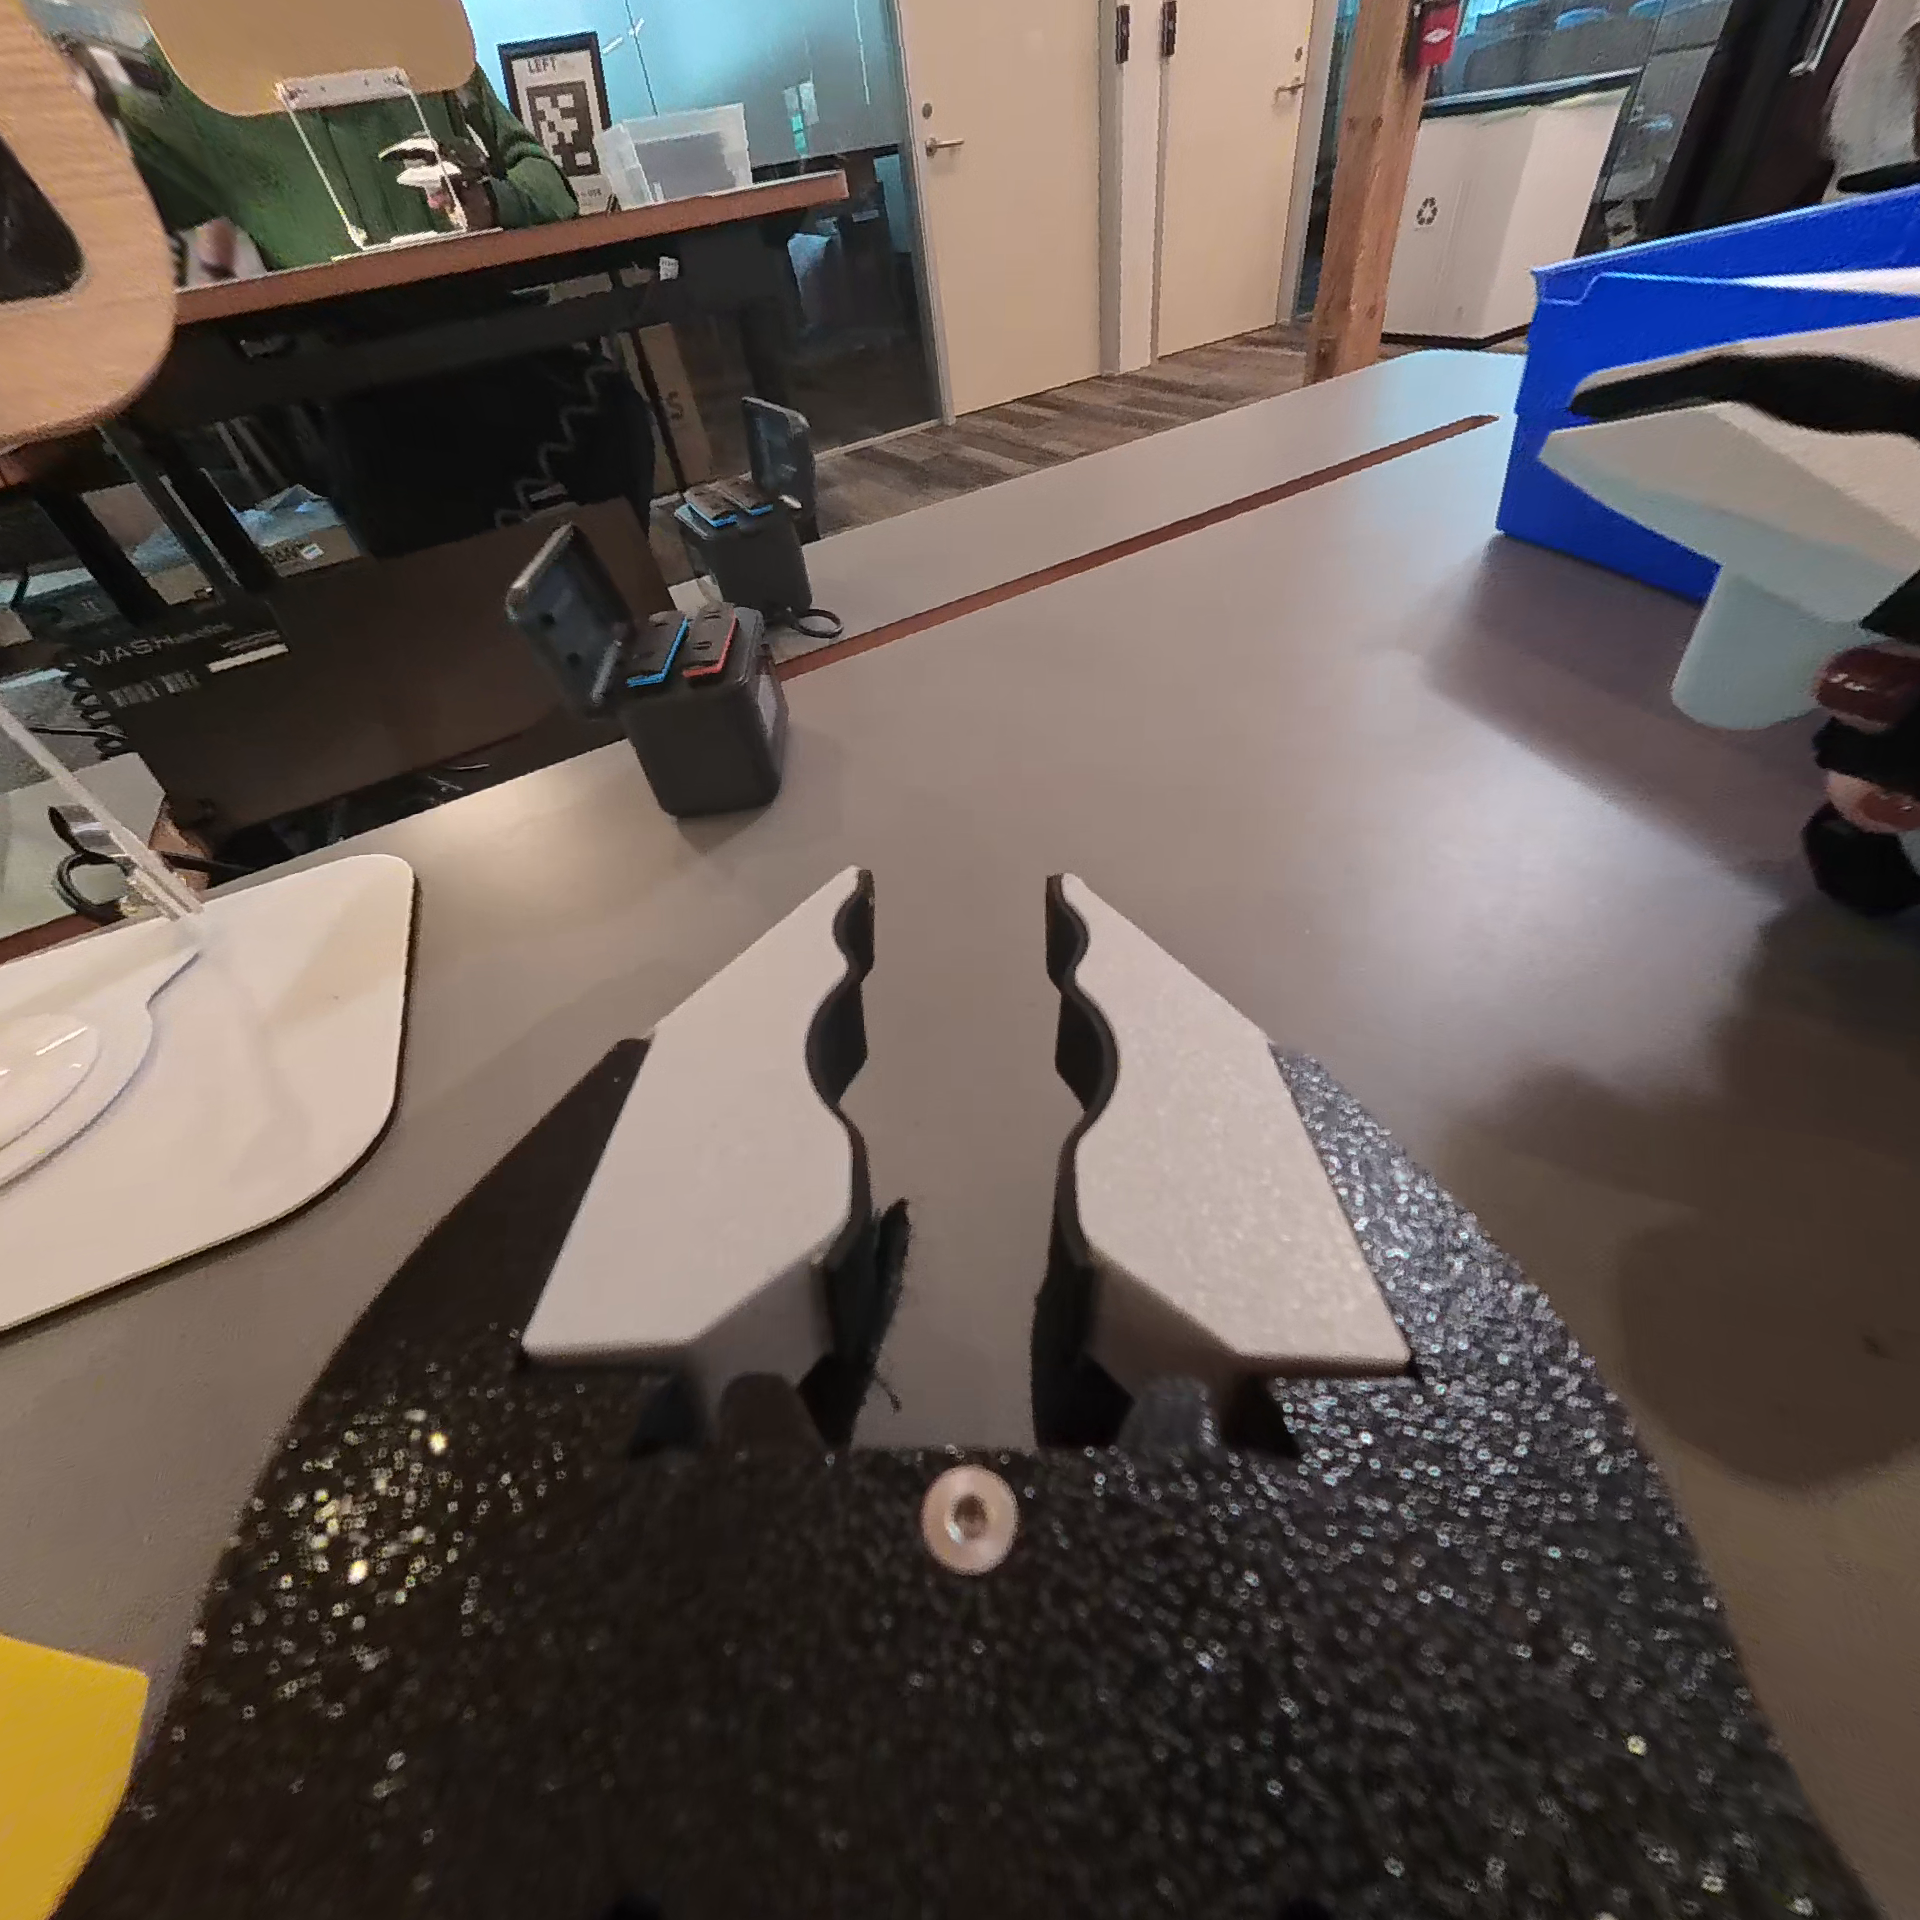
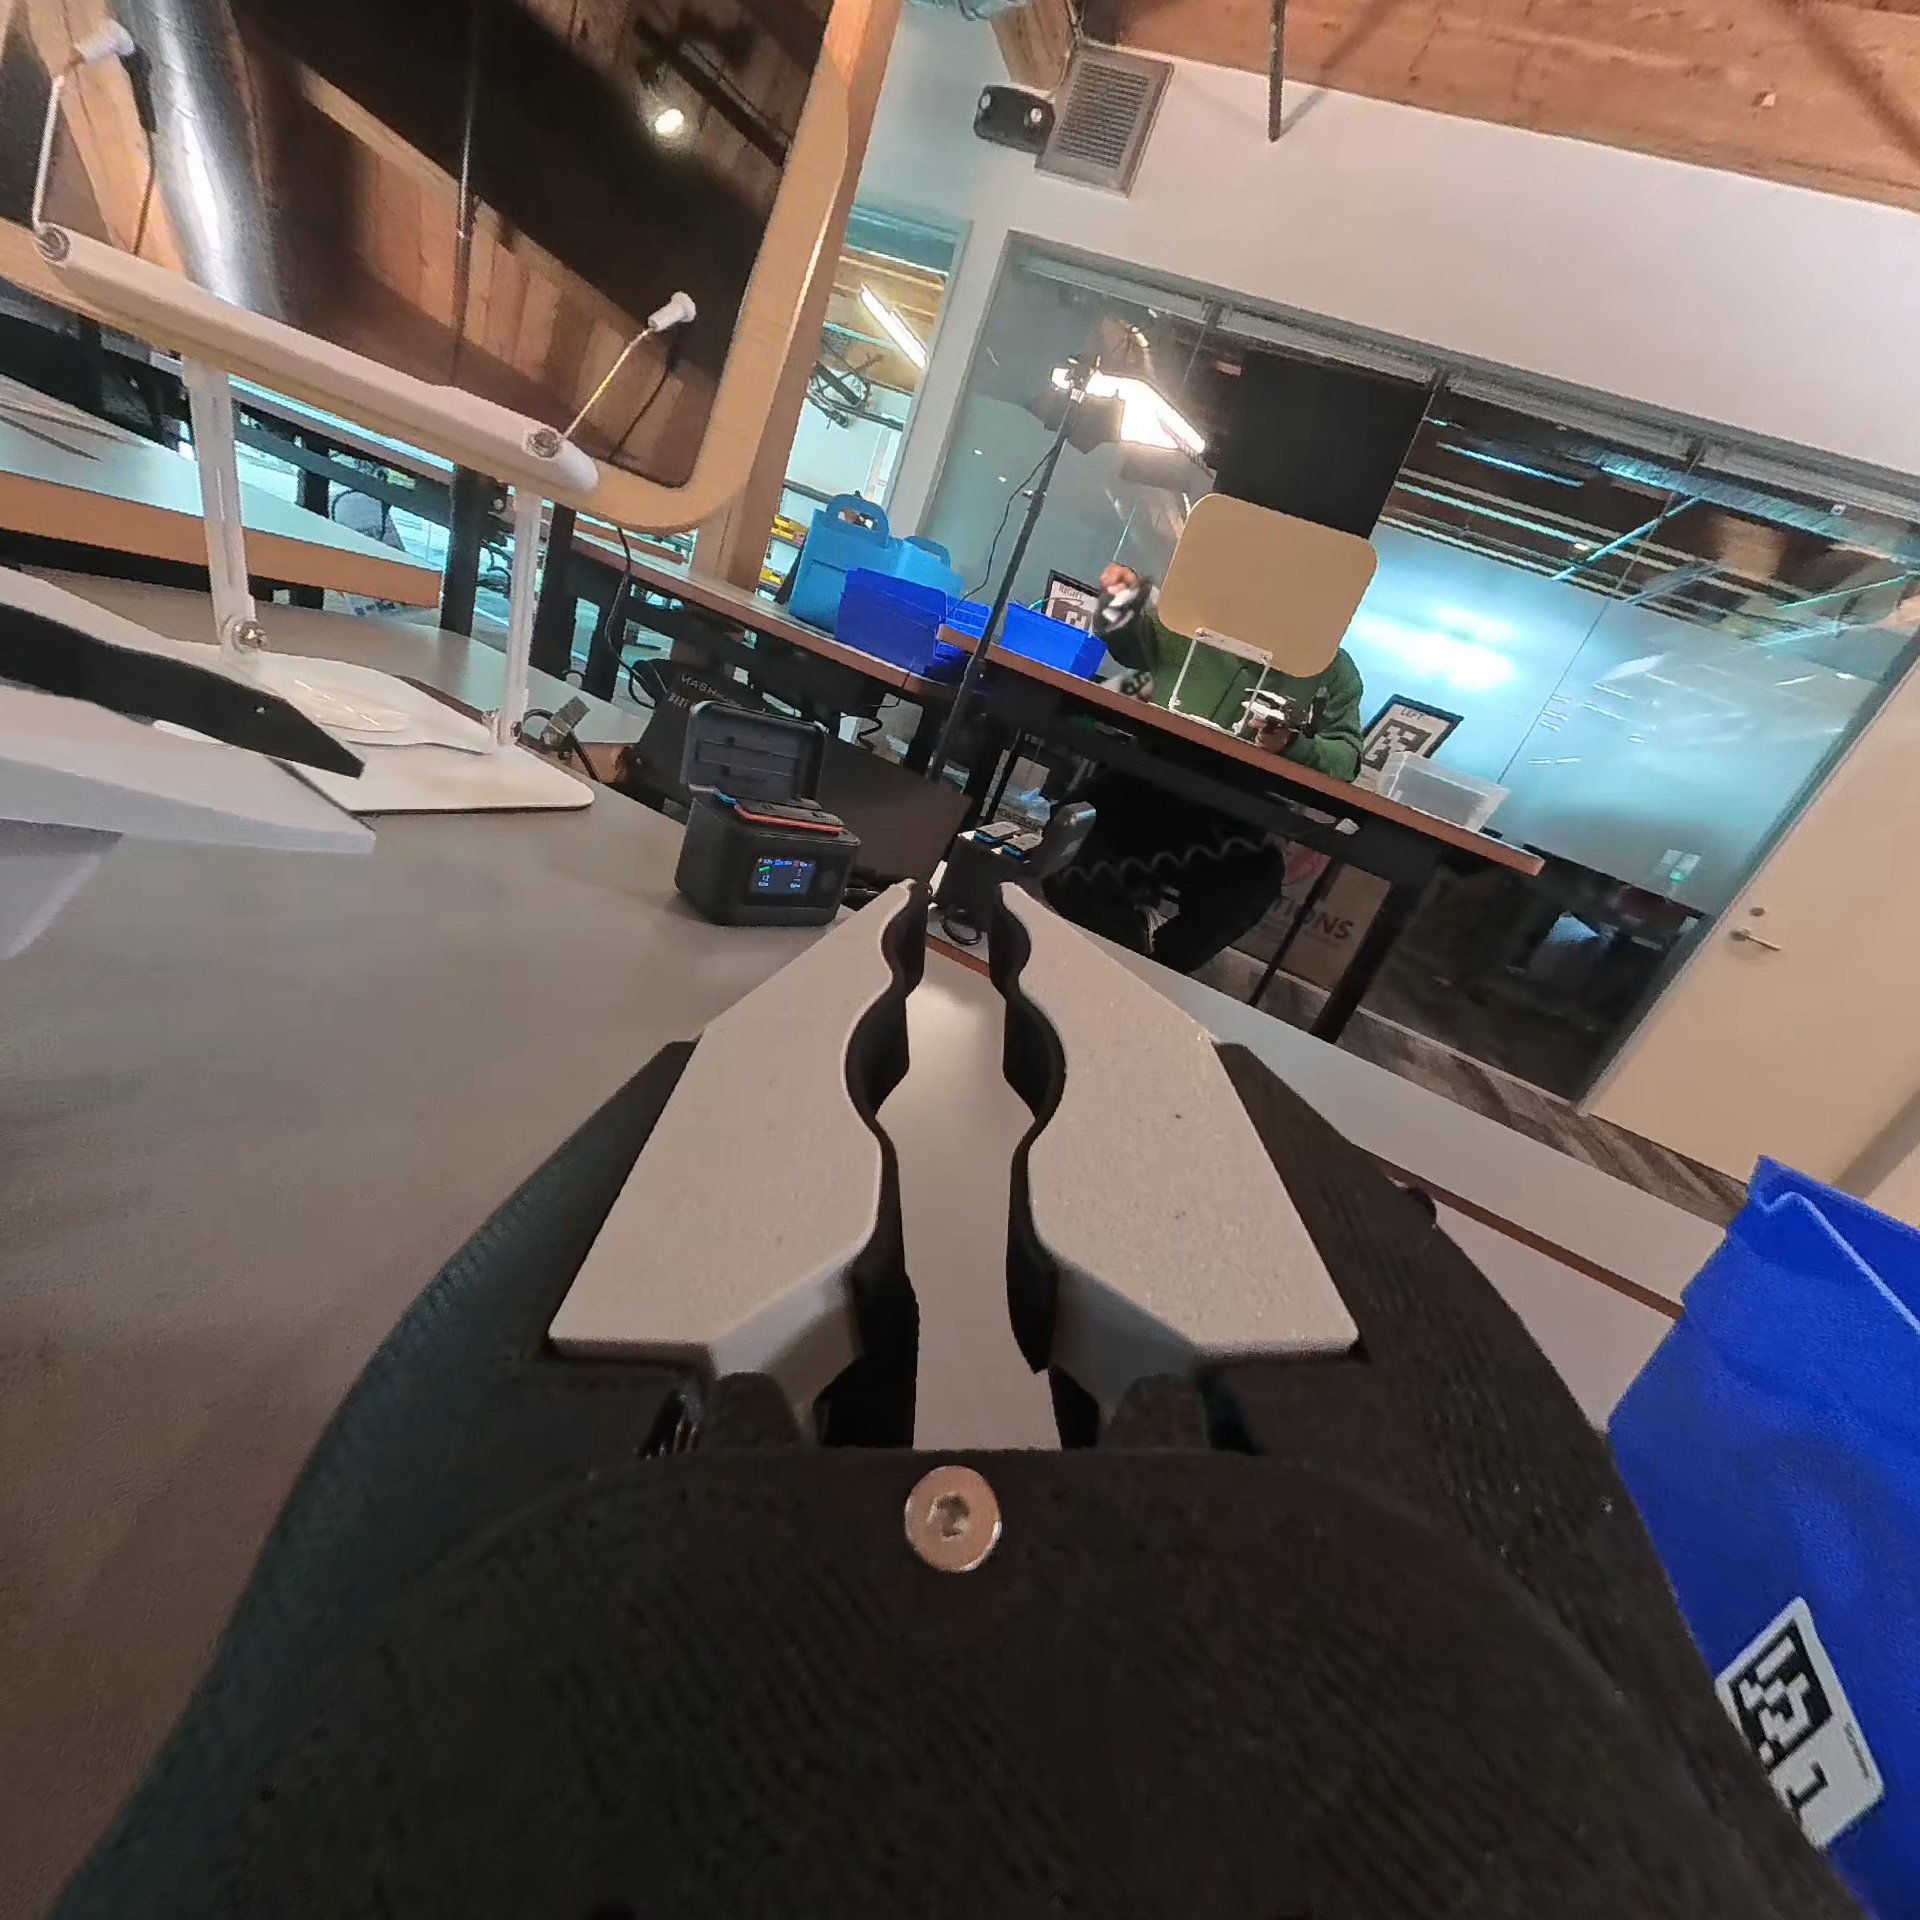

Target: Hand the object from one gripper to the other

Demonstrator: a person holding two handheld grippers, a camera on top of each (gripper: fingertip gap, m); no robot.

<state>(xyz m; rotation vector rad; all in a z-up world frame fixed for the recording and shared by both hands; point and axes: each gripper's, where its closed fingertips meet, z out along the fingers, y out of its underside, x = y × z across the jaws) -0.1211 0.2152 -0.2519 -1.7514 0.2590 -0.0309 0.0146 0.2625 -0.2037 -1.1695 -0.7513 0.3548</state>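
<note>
My left gripper is open and empty, low over the grey table. My right gripper is open by a narrow gap with nothing between its fingers. It also shows at the right edge of the left wrist view, in front of the blue bin. The left gripper shows at the left edge of the right wrist view. No object to hand over is clearly in view. A dark, maroon-tipped shape sits under the right gripper, and I cannot tell what it is.
A blue bin stands at the right, also close by in the right wrist view. Dark charger cases stand at the far table edge. A white stand base lies at the left. A yellow sheet corner is near me. A person sits at a far desk. My hands' fingertips stand some 15 cm from each other.
</note>
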